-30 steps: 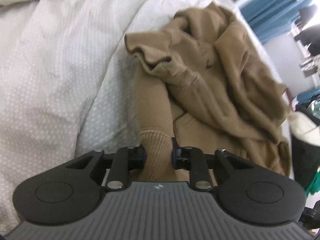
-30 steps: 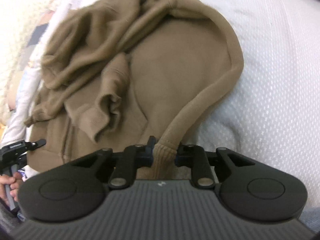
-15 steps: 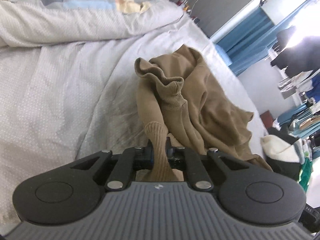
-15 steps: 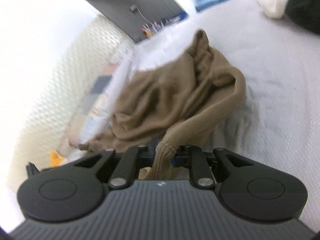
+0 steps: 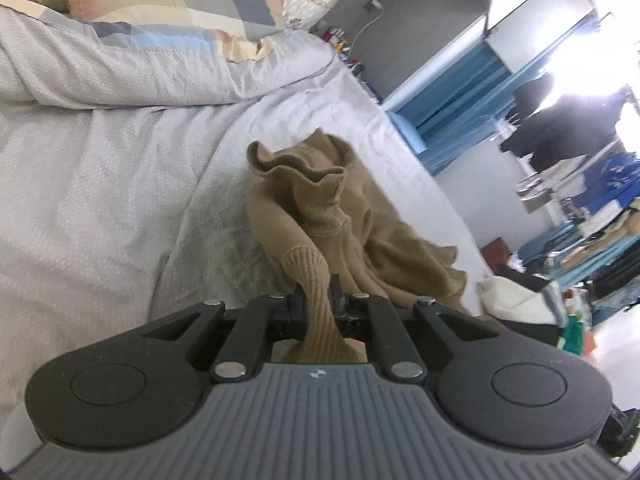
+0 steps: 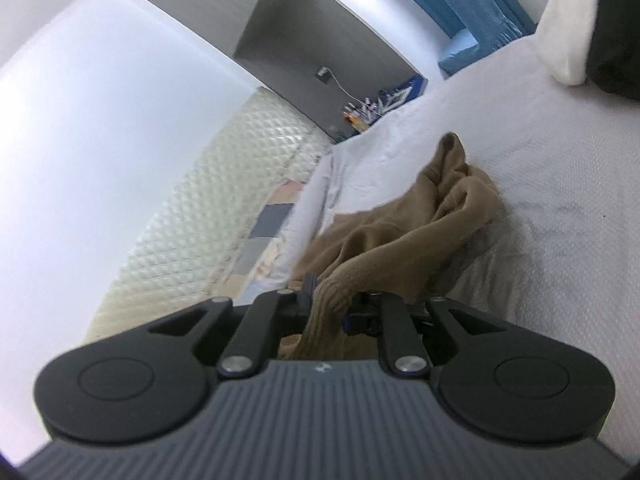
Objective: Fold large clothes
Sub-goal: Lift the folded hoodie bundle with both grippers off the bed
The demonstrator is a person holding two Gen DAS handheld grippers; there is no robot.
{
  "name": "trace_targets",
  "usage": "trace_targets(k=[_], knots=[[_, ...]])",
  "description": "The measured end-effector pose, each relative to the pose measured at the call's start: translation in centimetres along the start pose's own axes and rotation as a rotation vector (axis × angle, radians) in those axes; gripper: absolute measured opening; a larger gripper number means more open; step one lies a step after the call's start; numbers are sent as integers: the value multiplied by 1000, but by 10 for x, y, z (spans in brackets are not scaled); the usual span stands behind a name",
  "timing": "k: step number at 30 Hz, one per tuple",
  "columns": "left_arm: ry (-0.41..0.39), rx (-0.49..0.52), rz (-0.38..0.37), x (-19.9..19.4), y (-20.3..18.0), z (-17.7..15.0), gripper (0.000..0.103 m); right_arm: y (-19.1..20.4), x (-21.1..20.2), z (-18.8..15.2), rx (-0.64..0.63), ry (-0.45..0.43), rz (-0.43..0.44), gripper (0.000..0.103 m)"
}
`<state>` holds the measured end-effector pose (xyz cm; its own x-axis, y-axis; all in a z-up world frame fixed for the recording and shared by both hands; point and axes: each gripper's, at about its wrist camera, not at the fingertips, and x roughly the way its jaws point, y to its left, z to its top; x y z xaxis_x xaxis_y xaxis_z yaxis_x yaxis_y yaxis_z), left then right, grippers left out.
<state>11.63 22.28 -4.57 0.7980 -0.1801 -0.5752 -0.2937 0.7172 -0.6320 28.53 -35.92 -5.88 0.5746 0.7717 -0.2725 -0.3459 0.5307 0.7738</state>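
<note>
Between the jaws of the left gripper sits one ribbed cuff of the tan sweatshirt, clamped; the right gripper pinches the other cuff. Beyond them, the sweatshirt lies bunched on the white bed. A thin pinch could slip as its weight drags. Only the left view shows the pillow behind the sweatshirt; the right shows the headboard.
</note>
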Motion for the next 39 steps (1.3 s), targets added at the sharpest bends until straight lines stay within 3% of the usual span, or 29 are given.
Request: trace_targets(k=[7, 12, 17, 27, 33, 36, 39], knots=[[-37, -3, -119, -68, -12, -23, 9, 17, -59, -10, 21, -24, 63, 15], [-37, 2, -146, -59, -26, -12, 9, 12, -66, -3, 96, -63, 57, 15], [-31, -81, -129, 4, -37, 34, 10, -10, -11, 28, 192, -98, 13, 16], [-19, -119, 6, 169, -65, 131, 10, -63, 117, 84, 406, -218, -188, 16], [18, -120, 85, 258, -61, 162, 11, -106, 175, 94, 507, -256, -272, 16], [29, -75, 112, 295, -59, 173, 11, -133, 202, 92, 555, -277, -294, 16], [66, -51, 137, 333, -53, 181, 11, -156, 227, 94, 559, -252, -347, 16]])
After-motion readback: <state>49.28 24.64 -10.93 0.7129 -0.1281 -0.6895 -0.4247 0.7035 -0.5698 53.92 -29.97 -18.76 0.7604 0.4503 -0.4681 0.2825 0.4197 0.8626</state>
